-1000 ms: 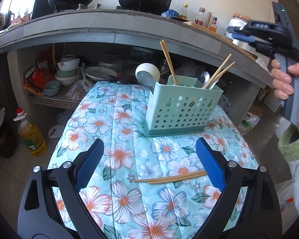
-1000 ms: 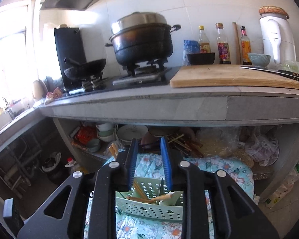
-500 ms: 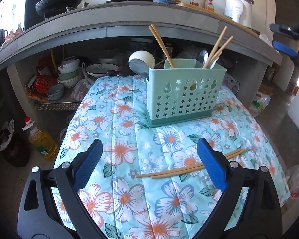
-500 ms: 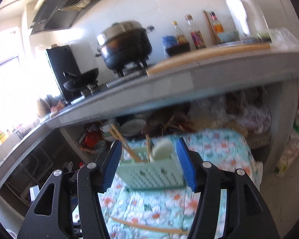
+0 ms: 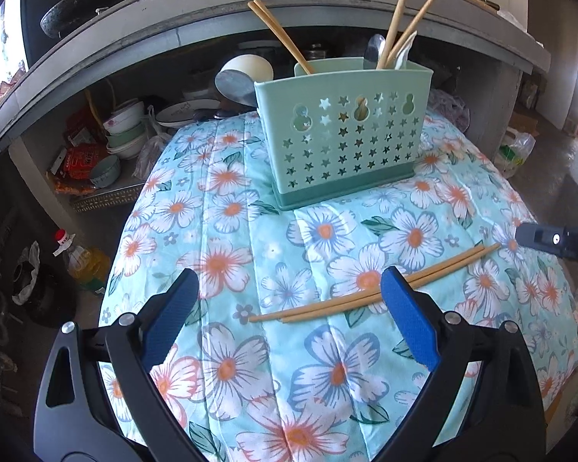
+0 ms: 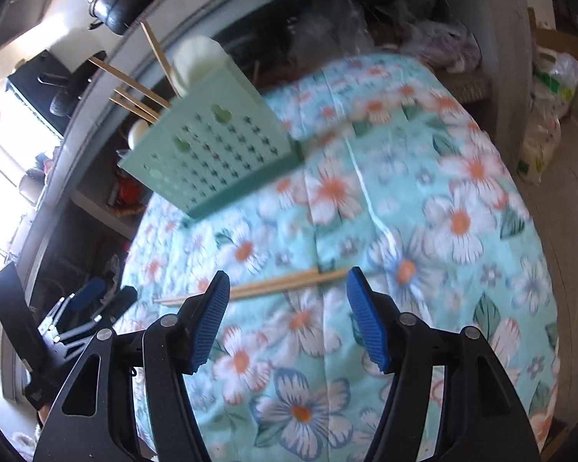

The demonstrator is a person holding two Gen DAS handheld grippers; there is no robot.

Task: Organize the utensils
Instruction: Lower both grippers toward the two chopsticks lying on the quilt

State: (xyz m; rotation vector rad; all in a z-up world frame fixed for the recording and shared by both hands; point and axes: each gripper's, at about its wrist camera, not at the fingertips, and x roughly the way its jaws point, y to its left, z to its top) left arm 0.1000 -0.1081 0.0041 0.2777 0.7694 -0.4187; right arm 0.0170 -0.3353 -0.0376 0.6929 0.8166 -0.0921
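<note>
Since the earlier frame, the right gripper (image 6: 287,288) has dropped from counter height to just above the floral cloth (image 6: 424,200), its jaws just having been opening; nothing is between them, and the loose chopsticks (image 6: 285,283) lie just ahead of its fingertips. Beyond and to its left stands the green utensil holder (image 6: 212,146). The left gripper (image 5: 289,288) hovers wide open and empty, the chopsticks (image 5: 370,288) just ahead.
</note>
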